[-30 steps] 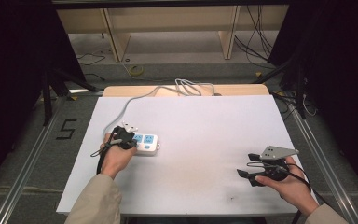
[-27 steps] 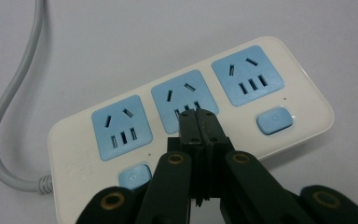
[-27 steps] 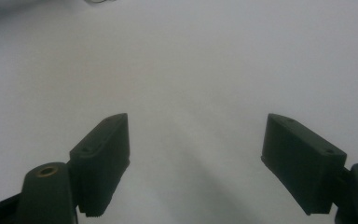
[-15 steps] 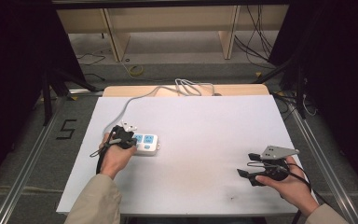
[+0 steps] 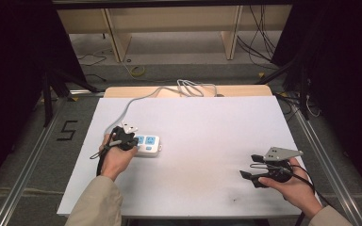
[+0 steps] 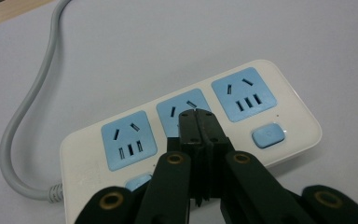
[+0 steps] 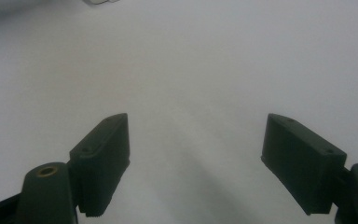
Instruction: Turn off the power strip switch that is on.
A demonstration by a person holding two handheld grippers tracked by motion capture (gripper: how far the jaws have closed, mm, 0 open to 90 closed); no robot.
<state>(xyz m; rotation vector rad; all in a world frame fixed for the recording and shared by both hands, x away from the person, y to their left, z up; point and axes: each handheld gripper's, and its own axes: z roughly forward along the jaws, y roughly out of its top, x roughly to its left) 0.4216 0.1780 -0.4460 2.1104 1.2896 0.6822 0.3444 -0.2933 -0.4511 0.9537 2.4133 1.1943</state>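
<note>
A white plastic power strip with three pale-blue socket faces (image 5: 147, 144) lies flat on the left part of the white-topped table (image 5: 207, 136), its long side running roughly left to right in the high view. A grey round cable (image 6: 25, 116) leaves one end of the strip, curves away over the table top and runs toward the far edge, where it lies in loose loops (image 5: 195, 87) on a strip of bare wood. The left tool (image 6: 198, 119), held in the person's left hand (image 5: 115, 157), sits directly over the strip; in the left gripper view its two black jaws are pressed together with nothing between them, their tips over the middle socket face (image 6: 186, 105). Small blue push buttons (image 6: 266, 135) sit beside the sockets along the strip's near edge. The right tool (image 7: 196, 158) is held in the person's right hand (image 5: 290, 186) near the right front part of the table, well apart from the strip; its jaws are spread wide above bare white surface, holding nothing. A grey three-cornered plate (image 5: 283, 153) tops it. Beige sleeves (image 5: 96, 205) cover the forearms.
</note>
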